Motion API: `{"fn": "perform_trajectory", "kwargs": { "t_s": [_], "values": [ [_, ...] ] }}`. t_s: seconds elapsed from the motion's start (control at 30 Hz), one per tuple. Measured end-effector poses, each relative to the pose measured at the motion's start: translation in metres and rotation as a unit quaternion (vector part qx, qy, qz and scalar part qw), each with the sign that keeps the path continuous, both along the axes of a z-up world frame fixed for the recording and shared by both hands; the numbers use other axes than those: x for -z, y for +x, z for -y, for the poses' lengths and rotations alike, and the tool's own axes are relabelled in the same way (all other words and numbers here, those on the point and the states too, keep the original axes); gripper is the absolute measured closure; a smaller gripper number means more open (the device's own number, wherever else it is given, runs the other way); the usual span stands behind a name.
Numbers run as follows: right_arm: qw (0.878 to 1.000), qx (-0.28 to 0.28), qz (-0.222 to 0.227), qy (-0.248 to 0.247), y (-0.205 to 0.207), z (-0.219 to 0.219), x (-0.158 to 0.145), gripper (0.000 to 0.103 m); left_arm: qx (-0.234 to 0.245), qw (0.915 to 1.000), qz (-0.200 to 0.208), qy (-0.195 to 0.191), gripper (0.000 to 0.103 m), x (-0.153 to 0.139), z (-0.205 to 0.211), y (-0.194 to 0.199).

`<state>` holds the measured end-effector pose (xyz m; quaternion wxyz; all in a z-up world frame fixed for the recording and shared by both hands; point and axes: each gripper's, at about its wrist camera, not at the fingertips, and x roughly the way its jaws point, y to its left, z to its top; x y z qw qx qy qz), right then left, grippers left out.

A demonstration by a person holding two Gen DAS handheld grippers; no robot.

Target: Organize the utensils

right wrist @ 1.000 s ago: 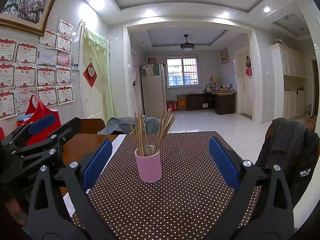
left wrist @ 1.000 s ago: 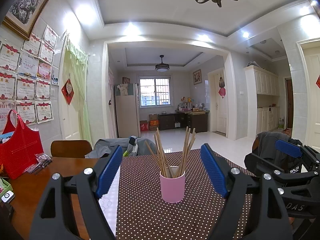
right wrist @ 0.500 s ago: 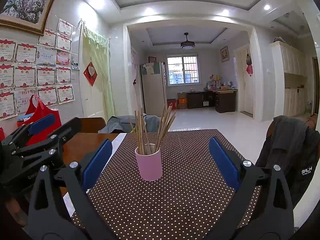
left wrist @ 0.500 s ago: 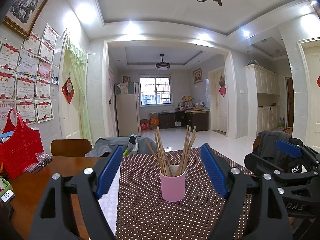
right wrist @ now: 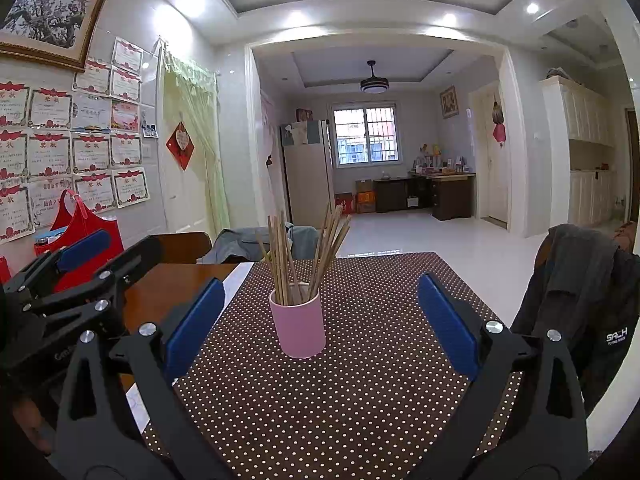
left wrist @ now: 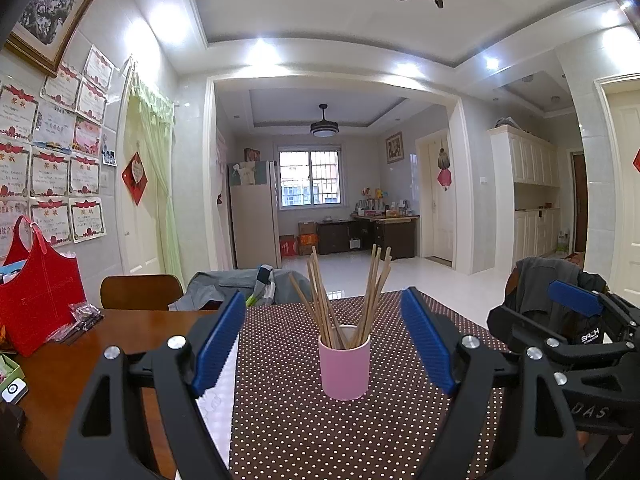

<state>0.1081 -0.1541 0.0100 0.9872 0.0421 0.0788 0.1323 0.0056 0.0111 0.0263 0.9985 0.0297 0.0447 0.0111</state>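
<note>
A pink cup (left wrist: 344,365) (right wrist: 299,322) stands upright on the brown dotted tablecloth (left wrist: 300,432) (right wrist: 360,392). Several wooden chopsticks (left wrist: 344,296) (right wrist: 304,252) stand fanned out inside it. My left gripper (left wrist: 324,340) is open, hanging short of the cup with the cup centred between its blue pads. My right gripper (right wrist: 320,320) is open too, level with the cup, which sits slightly left of its centre. Neither gripper holds anything. Each one shows at the edge of the other's view: the right gripper (left wrist: 576,308), the left gripper (right wrist: 80,248).
A red bag (left wrist: 36,300) and a small packet (left wrist: 78,320) sit on the bare wooden table (left wrist: 120,332) at the left. A chair with grey clothes (left wrist: 224,292) stands behind the table. A dark jacket (right wrist: 580,280) hangs at the right.
Both views have risen very slightly, so the cup sits a touch lower in frame. Both grippers remain open and empty.
</note>
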Motion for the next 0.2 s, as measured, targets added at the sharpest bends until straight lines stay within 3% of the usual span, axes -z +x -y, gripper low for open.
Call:
{"fn": "perform_trajectory", "kwargs": {
  "t_s": [0.2],
  "values": [
    [1.000, 0.000, -0.016, 0.000, 0.011, 0.003, 0.005, 0.008, 0.005, 0.9998, -0.020, 0.000, 0.024, 0.004, 0.005, 0.013]
  ]
}}
